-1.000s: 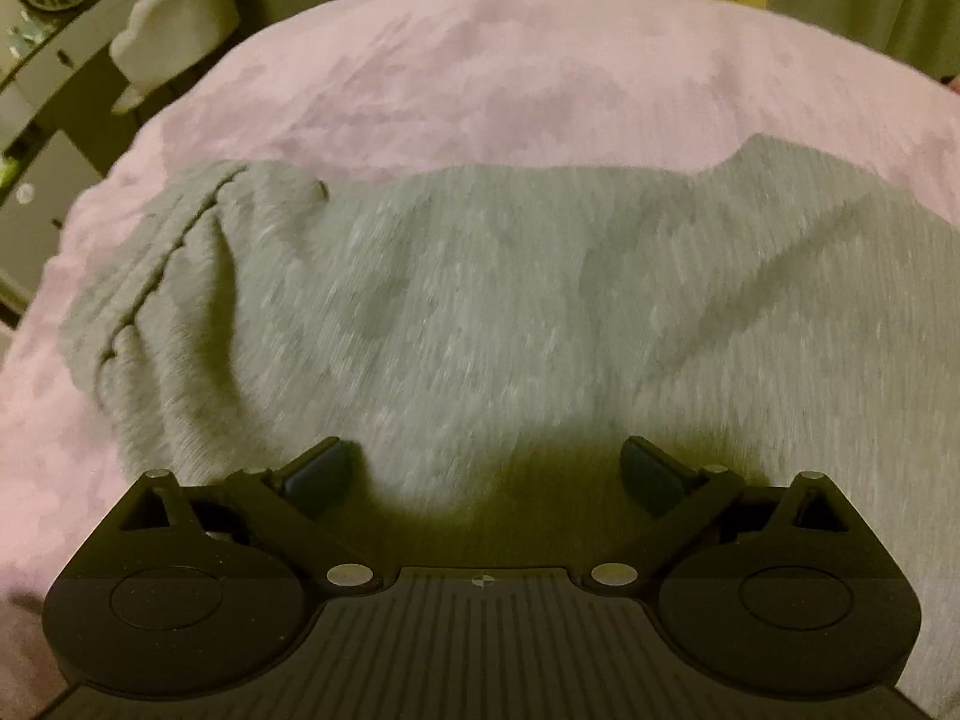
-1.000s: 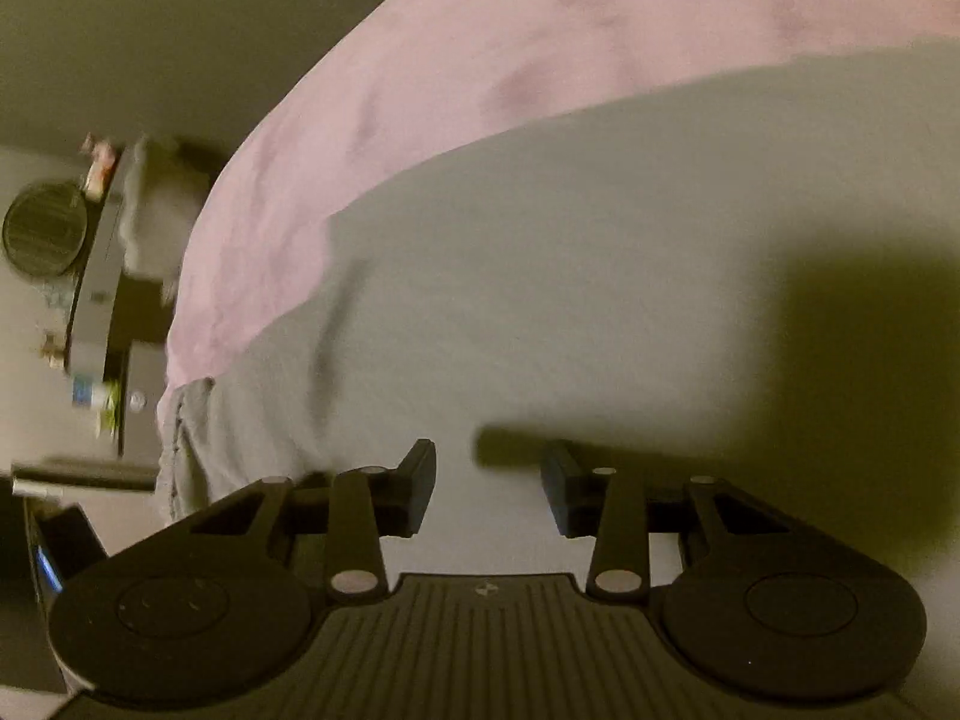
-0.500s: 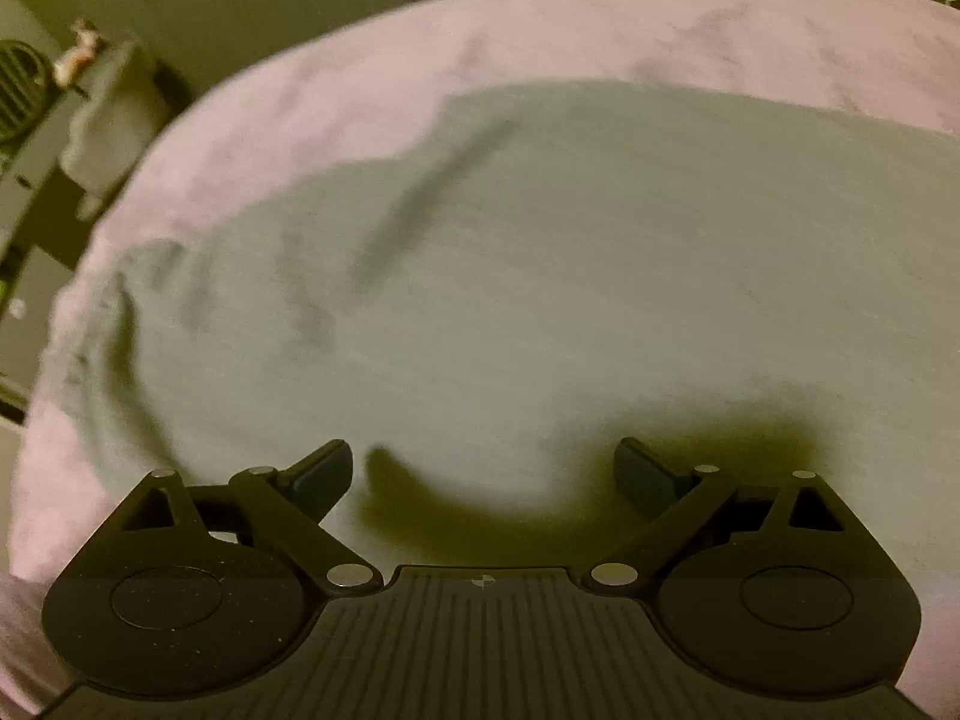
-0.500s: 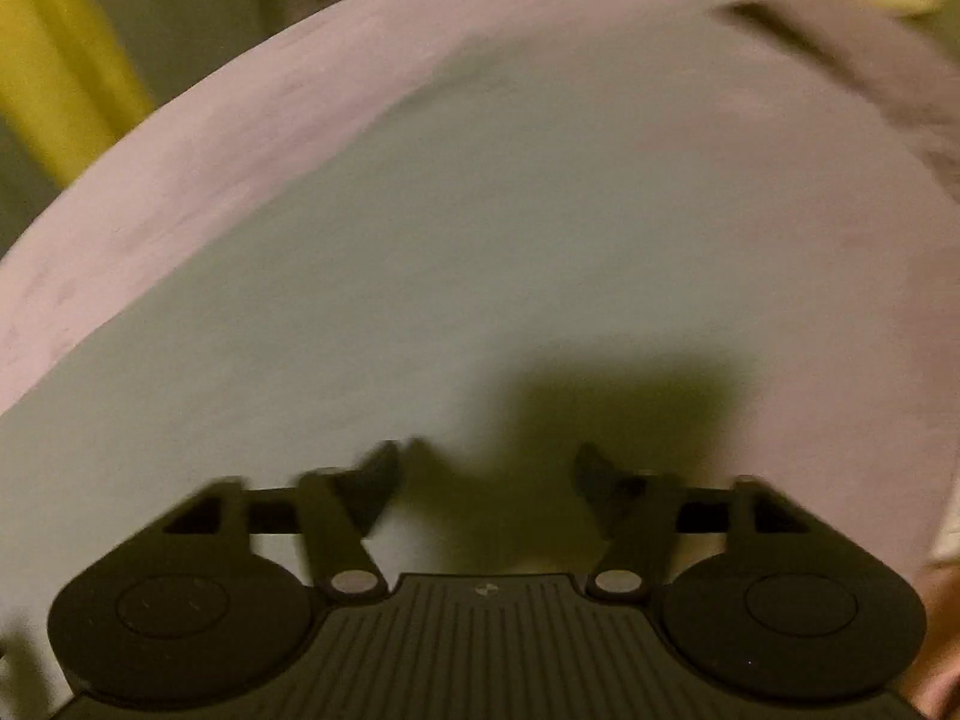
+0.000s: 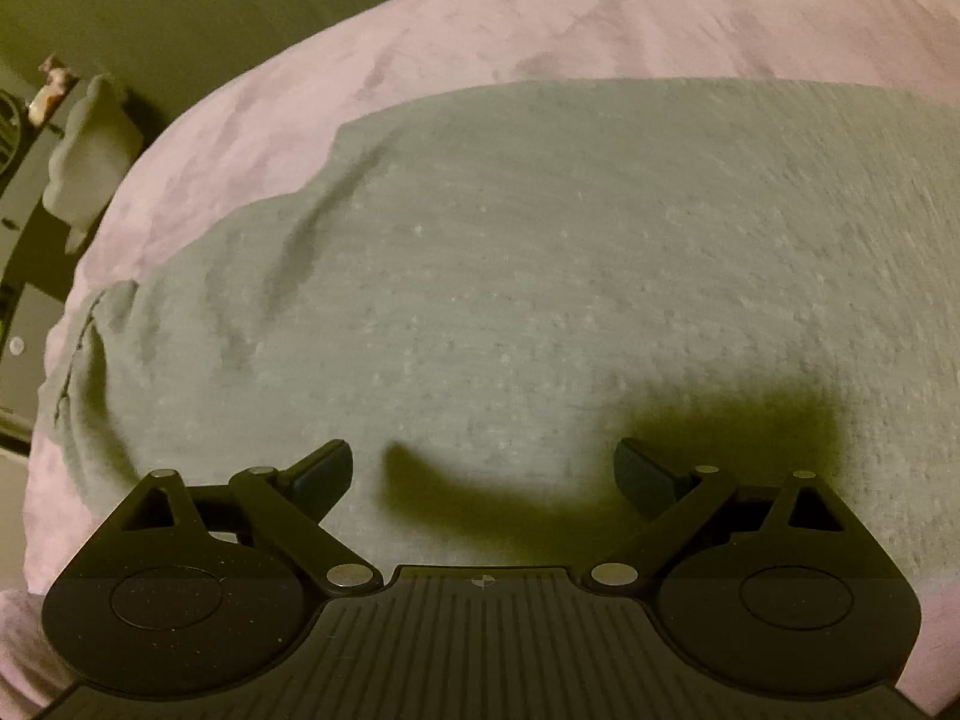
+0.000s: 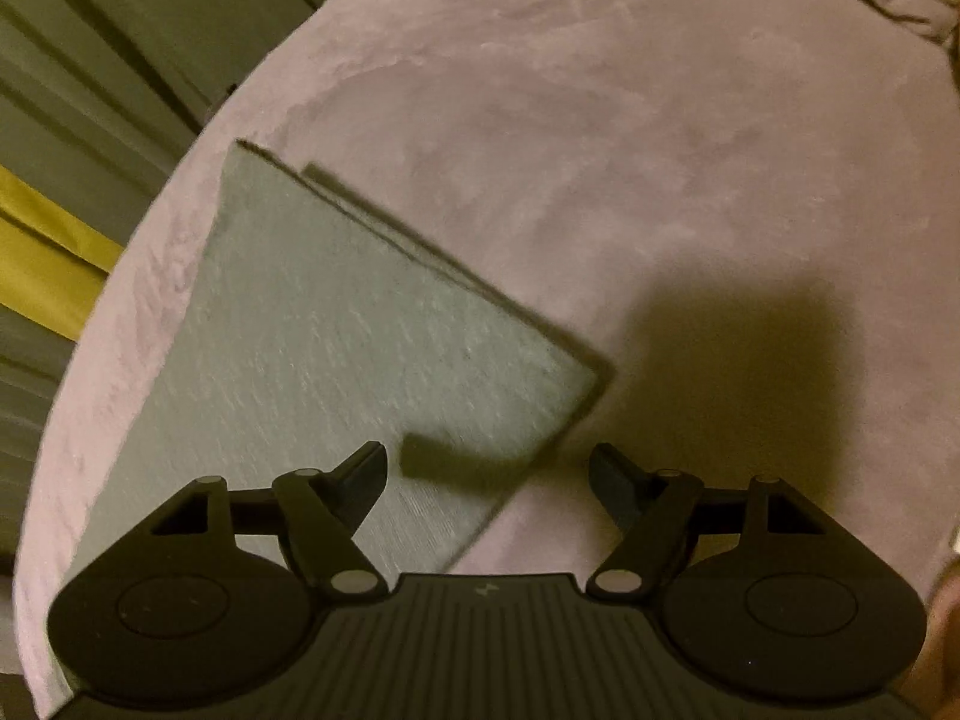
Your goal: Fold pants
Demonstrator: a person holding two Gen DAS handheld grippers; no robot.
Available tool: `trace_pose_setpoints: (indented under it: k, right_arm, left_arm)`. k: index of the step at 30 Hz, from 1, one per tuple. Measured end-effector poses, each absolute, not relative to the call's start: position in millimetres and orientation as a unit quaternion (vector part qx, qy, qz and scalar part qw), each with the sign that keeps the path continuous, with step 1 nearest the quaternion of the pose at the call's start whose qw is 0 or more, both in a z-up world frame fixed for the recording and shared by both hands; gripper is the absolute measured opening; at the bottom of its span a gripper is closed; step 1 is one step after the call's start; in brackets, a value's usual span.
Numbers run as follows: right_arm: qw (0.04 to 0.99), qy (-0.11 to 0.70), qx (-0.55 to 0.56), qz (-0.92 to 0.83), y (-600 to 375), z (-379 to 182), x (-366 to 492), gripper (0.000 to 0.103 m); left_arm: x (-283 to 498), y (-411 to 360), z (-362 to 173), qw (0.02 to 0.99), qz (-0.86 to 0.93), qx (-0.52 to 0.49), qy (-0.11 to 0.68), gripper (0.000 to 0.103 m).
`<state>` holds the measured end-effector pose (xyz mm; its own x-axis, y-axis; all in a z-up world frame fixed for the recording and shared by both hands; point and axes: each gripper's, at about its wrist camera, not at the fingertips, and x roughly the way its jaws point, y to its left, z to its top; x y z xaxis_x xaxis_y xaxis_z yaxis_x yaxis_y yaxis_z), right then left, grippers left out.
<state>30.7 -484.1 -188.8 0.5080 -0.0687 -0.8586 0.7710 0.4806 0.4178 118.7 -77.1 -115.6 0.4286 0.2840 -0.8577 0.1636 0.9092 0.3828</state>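
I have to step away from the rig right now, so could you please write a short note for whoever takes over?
Left claw: open, holding nothing, above the middle of the grey pants.
Right claw: jaws opening, nothing gripped between them, over the leg-end corner of the pants.
Pants: lying flat on the pink blanket, the legs laid one over the other, with the edges at the leg end slightly offset; the bunched waistband is at the left of the left wrist view.
Done: the lengthwise fold, as it looks.
Left: probably take the leg end and fold it across toward the waistband.
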Motion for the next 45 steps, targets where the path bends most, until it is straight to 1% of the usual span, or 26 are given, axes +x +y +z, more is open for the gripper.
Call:
trace_pose_setpoints:
  k: [2,6,7,8,9,10,11,12,13,15,16,17,18,19,20,21,23,24,28,31,34,38,41,43,45]
  right_arm:
    - [0.756,0.406,0.435,-0.273,-489.8,-190.9,35.0,0.077]
    - [0.756,0.384,0.458,-0.269,-504.2,-195.8,28.1,0.075]
    - [0.755,0.384,0.459,-0.269,-504.3,-196.2,28.1,0.07]
    - [0.758,0.387,0.45,-0.27,-501.6,-192.6,27.8,0.059]
    - [0.762,0.391,0.439,-0.27,-499.5,-191.8,30.8,0.053]
    - [0.766,0.394,0.433,-0.266,-497.1,-190.5,30.6,0.043]
    - [0.769,0.394,0.431,-0.259,-495.2,-190.9,30.7,0.036]
    - [0.771,0.393,0.433,-0.254,-494.7,-192.3,30.4,0.034]
    - [0.771,0.39,0.435,-0.252,-495.1,-193.9,30.1,0.034]
    - [0.77,0.387,0.443,-0.248,-497.3,-197.3,29.7,0.037]
    - [0.769,0.384,0.447,-0.248,-498.3,-198.5,29.8,0.04]
    - [0.769,0.381,0.451,-0.245,-498.7,-198.8,29.8,0.046]
    - [0.769,0.38,0.454,-0.241,-499.2,-199.0,30.6,0.048]
    - [0.772,0.381,0.449,-0.24,-498.8,-198.0,32.1,0.049]
    - [0.776,0.386,0.437,-0.24,-496.8,-197.1,34.8,0.048]
    - [0.78,0.39,0.423,-0.244,-493.9,-195.3,35.7,0.043]
    - [0.79,0.389,0.405,-0.245,-489.8,-192.3,36.5,0.016]
    - [0.791,0.382,0.416,-0.236,-488.8,-191.1,35.2,0.014]
    - [0.809,0.371,0.396,-0.228,-471.7,-177.7,37.7,0.013]
    - [0.829,0.365,0.372,-0.204,-456.0,-164.6,44.3,0.013]
    - [0.844,0.359,0.355,-0.179,-441.6,-152.2,50.5,0.013]
    - [0.863,0.359,0.324,-0.147,-422.3,-140.0,58.8,0.013]
    - [0.87,0.365,0.308,-0.127,-408.7,-137.0,61.1,0.013]
    - [0.875,0.368,0.295,-0.113,-401.8,-135.9,63.4,0.013]
    - [0.878,0.37,0.282,-0.108,-396.7,-134.9,66.0,0.013]
  left_arm:
    - [117.7,-79.8,-116.7,0.818,0.039,0.218,0.531,0.098]
    - [117.1,-83.9,-114.4,0.817,0.039,0.221,0.531,0.098]
    - [117.6,-85.3,-112.6,0.817,0.037,0.217,0.533,0.098]
    - [117.4,-86.8,-109.7,0.818,0.035,0.213,0.533,0.098]
    - [117.8,-89.1,-106.6,0.82,0.029,0.206,0.533,0.098]
    - [117.9,-93.0,-103.2,0.822,0.023,0.2,0.532,0.098]
    - [119.0,-97.6,-99.6,0.824,0.015,0.198,0.53,0.098]
    - [119.3,-103.4,-96.9,0.827,0.006,0.196,0.527,0.098]
    - [120.0,-110.8,-94.3,0.828,-0.002,0.196,0.525,0.098]
    - [122.1,-125.6,-92.1,0.83,-0.017,0.199,0.52,0.098]
    - [122.5,-134.0,-91.2,0.83,-0.028,0.2,0.52,0.098]
    - [122.8,-143.3,-90.8,0.828,-0.038,0.202,0.522,0.098]
    - [123.7,-153.6,-90.3,0.825,-0.05,0.202,0.526,0.098]
    - [125.1,-164.0,-89.6,0.822,-0.065,0.2,0.529,0.098]
    - [125.9,-174.4,-88.4,0.82,-0.081,0.199,0.531,0.098]
    - [127.3,-183.7,-86.8,0.818,-0.096,0.197,0.532,0.098]
    - [127.9,-211.6,-79.3,0.814,-0.144,0.194,0.529,0.098]
    - [128.4,-224.5,-76.2,0.811,-0.164,0.194,0.526,0.098]
    - [129.7,-278.9,-65.3,0.808,-0.211,0.217,0.505,0.098]
    - [131.6,-312.8,-60.3,0.796,-0.256,0.215,0.505,0.098]
    - [135.7,-340.5,-59.2,0.772,-0.297,0.208,0.523,0.098]
    - [153.2,-368.4,-59.5,0.716,-0.384,0.165,0.559,0.098]
    - [156.7,-387.3,-62.4,0.691,-0.4,0.14,0.585,0.098]
    - [155.1,-403.9,-65.1,0.679,-0.399,0.164,0.594,0.098]
    - [147.7,-422.6,-66.4,0.671,-0.402,0.224,0.581,0.098]
